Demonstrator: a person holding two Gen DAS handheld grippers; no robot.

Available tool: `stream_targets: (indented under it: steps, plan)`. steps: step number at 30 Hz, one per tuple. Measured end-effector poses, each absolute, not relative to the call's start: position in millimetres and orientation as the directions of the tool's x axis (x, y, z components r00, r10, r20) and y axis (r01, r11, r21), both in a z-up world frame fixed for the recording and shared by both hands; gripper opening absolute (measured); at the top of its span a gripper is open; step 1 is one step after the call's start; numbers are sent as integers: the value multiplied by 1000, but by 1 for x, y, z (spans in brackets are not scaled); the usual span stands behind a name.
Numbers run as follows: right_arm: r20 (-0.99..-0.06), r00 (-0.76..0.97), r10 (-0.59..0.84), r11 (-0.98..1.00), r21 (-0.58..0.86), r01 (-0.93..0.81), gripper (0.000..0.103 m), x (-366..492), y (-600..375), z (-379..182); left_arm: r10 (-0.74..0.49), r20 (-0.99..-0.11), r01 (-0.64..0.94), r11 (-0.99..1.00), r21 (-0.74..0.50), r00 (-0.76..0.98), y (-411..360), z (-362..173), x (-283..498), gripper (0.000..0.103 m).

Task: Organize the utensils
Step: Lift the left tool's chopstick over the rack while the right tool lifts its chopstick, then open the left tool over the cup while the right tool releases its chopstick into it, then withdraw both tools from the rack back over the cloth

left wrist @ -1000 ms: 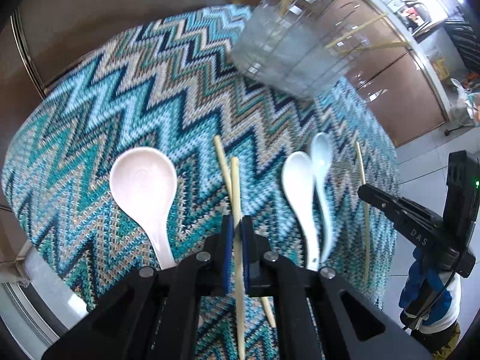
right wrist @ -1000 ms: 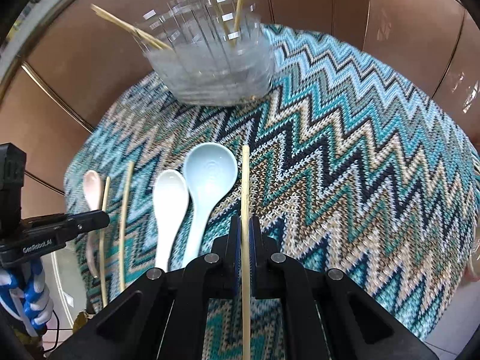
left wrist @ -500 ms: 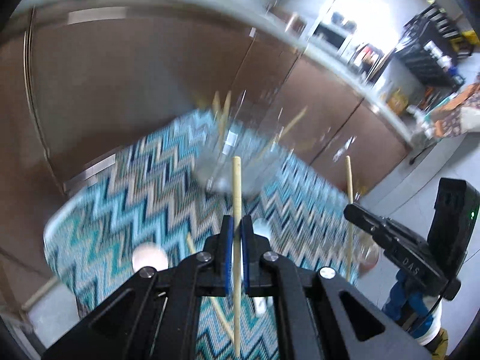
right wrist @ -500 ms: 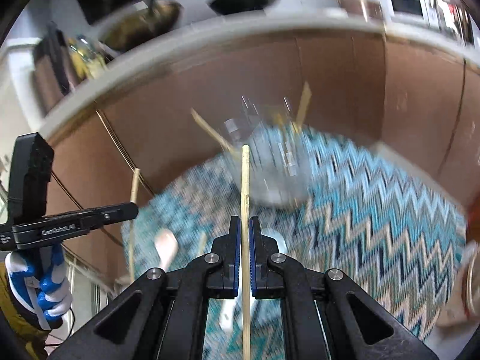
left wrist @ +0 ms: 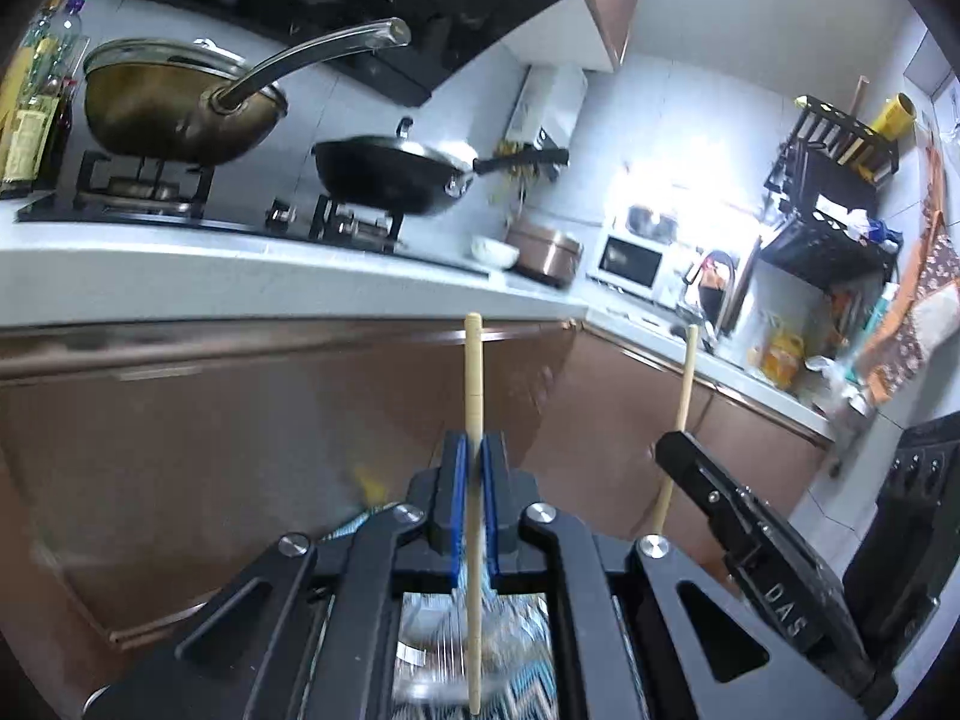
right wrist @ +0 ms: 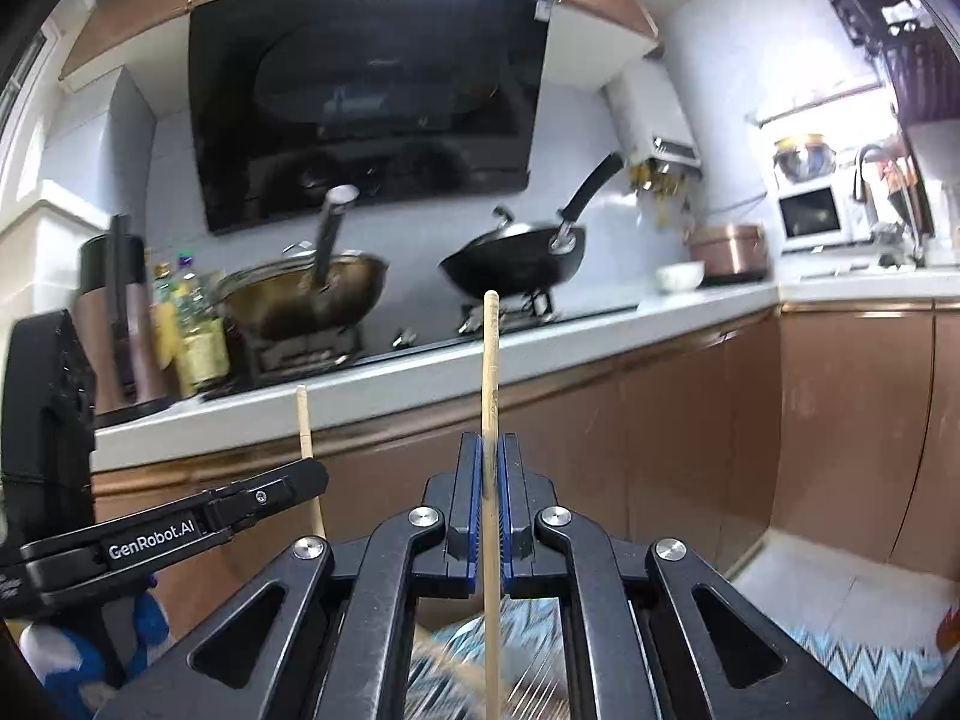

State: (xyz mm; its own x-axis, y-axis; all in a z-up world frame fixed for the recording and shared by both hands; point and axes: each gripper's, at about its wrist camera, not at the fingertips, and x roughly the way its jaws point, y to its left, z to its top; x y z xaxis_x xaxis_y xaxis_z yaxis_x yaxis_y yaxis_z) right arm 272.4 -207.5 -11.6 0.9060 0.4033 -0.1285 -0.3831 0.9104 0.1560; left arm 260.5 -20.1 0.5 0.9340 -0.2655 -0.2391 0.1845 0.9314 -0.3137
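Note:
My left gripper (left wrist: 473,456) is shut on a wooden chopstick (left wrist: 473,372) that stands upright, its lower end over the clear glass holder (left wrist: 444,654) seen blurred between the fingers. My right gripper (right wrist: 490,459) is shut on a second chopstick (right wrist: 490,360), also upright, above the blurred glass holder (right wrist: 528,690). Each gripper shows in the other's view: the right one (left wrist: 672,444) with its chopstick (left wrist: 684,378), the left one (right wrist: 318,471) with its chopstick (right wrist: 304,420). The spoons are out of view.
A kitchen counter (right wrist: 600,324) with a brass pot (left wrist: 174,102), a black wok (left wrist: 390,174) and a microwave (right wrist: 810,216) runs behind. Brown cabinet fronts (left wrist: 210,420) stand below it. The zigzag mat (right wrist: 852,666) shows at the bottom.
Both grippers have lifted their chopsticks off the mat and tilted up to level. The views swung from the table to the kitchen counter, and the glass holder now lies below the fingers.

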Motion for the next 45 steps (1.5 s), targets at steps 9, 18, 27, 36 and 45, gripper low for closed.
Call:
stream_targets:
  steps: [9, 18, 27, 36, 45]
  plan:
    - [-110, 928, 356, 928, 158, -337, 5, 328, -216, -49, -170, -221, 110, 959, -260, 960, -43, -49, 315, 5]
    - [-200, 928, 313, 948, 117, -295, 5, 323, -209, -111, -126, -259, 65, 970, -233, 958, -51, -99, 317, 8]
    - [-169, 946, 278, 959, 103, -263, 24, 275, -228, -64, -140, -221, 87, 969, -232, 965, -20, -35, 263, 32]
    - [-121, 950, 287, 958, 39, -284, 29, 182, -227, 28, -111, -165, 73, 973, -218, 980, 21, 49, 164, 39]
    - [-119, 947, 297, 953, -18, -301, 33, 105, -221, 62, -113, -138, 92, 984, -149, 984, 42, 84, 75, 46]
